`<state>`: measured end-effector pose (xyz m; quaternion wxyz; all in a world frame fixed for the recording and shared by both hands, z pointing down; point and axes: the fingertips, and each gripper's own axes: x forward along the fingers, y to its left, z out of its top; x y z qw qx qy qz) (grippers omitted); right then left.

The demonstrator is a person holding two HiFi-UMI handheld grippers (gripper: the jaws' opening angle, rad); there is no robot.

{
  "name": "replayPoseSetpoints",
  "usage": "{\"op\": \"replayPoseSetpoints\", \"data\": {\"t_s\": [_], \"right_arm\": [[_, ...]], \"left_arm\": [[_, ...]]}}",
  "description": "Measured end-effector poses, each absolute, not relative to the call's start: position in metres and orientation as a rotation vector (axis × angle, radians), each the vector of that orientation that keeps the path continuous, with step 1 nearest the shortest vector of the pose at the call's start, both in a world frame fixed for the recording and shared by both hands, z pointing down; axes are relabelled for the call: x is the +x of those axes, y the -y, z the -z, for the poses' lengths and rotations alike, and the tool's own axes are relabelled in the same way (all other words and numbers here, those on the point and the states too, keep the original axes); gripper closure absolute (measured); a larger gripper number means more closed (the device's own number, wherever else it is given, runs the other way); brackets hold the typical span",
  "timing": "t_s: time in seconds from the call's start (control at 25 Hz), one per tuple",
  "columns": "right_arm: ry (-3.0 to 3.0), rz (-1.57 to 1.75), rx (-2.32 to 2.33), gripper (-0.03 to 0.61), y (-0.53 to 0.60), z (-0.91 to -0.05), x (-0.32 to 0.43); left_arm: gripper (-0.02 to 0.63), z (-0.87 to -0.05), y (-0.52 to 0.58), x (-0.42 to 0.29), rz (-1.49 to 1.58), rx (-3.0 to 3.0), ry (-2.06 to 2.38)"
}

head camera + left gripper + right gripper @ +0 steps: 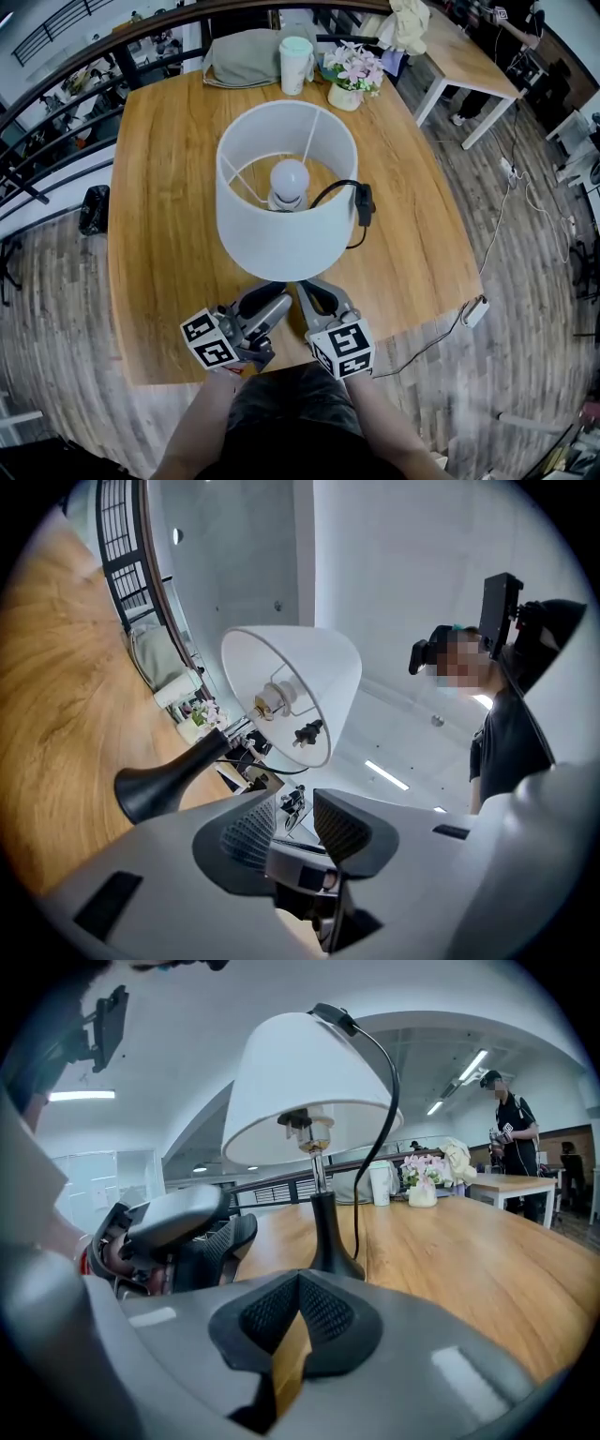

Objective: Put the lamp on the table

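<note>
The lamp, with a white shade [286, 187], a bulb [290, 178] and a black base, stands upright on the wooden table [159, 234]. Its black cord with a switch [364, 202] hangs over the shade's right side. My left gripper [272, 305] is open just in front of the shade, nothing between its jaws. In the left gripper view the gripper [295, 817] points past the black base [155, 785] up into the shade [300, 682]. My right gripper [319, 295] sits beside it, shut and holding nothing. The right gripper view puts the gripper [298, 1302] just short of the lamp base [333, 1241].
At the table's far edge stand a white cup [295, 64], a pot of flowers [352, 75] and a grey bag [246, 56]. A dark railing [56, 122] runs along the left. A second table [464, 56] stands at the back right, and a power strip [475, 311] lies on the floor.
</note>
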<state>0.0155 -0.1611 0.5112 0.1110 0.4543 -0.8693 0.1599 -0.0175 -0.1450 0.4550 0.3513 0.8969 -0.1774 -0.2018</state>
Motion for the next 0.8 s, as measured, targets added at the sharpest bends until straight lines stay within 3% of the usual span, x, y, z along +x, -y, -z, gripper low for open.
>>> {"op": "replayPoseSetpoints", "data": {"t_s": [0.28, 0.8], "right_arm": [[2.594, -0.413, 1.354, 0.572, 0.147, -0.497, 0.009], [2.627, -0.288, 1.450, 0.572, 0.124, -0.462, 0.015]], "left_arm": [[0.615, -0.462, 0.144, -0.034, 0.440, 2.347, 0.630], [0.617, -0.456, 0.129, -0.042, 0.100, 2.610, 0.915]]}}
